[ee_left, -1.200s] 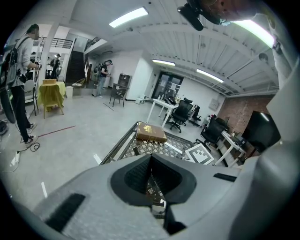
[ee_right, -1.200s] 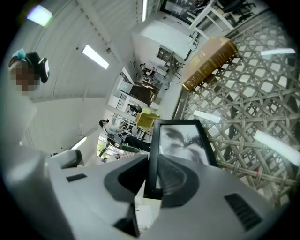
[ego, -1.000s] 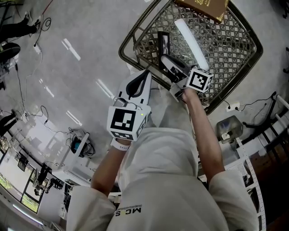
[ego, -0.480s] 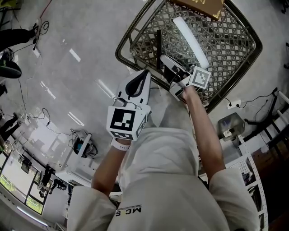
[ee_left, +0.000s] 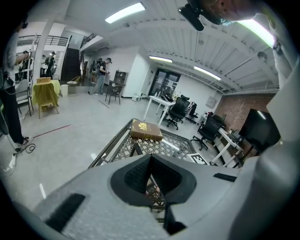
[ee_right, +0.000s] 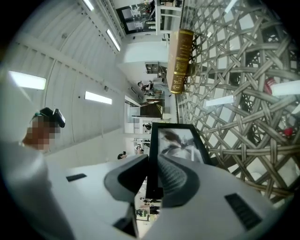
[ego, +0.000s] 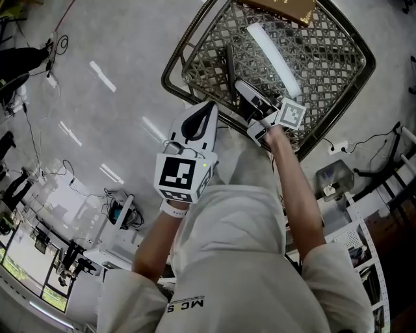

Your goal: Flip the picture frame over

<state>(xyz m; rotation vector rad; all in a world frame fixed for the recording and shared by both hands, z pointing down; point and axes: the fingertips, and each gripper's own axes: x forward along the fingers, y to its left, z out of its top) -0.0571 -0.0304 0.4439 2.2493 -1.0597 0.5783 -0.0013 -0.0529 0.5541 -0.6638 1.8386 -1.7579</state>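
Right gripper view shows the right gripper clamped on the near edge of the frame. One jaw lies on the back and the other on the glazed front, where a dark picture shows inside the black border. The frame juts forward from the jaws, and the lattice table fills the right side of this rolled view. A brown book with gold print lies farther off on the same top.

In the head view, the right gripper reaches in over the near rim of the table. There the frame stands up on edge, seen as a thin dark slab above the lattice near the table's left corner. I cannot tell whether its lower edge touches the top. The book sits at the far rim, well apart from the frame.

The left gripper hangs just outside the near rim, above the grey floor, and points down toward the table. In the left gripper view its jaws are pressed together at the tips with nothing between them. The table and the book lie beyond.
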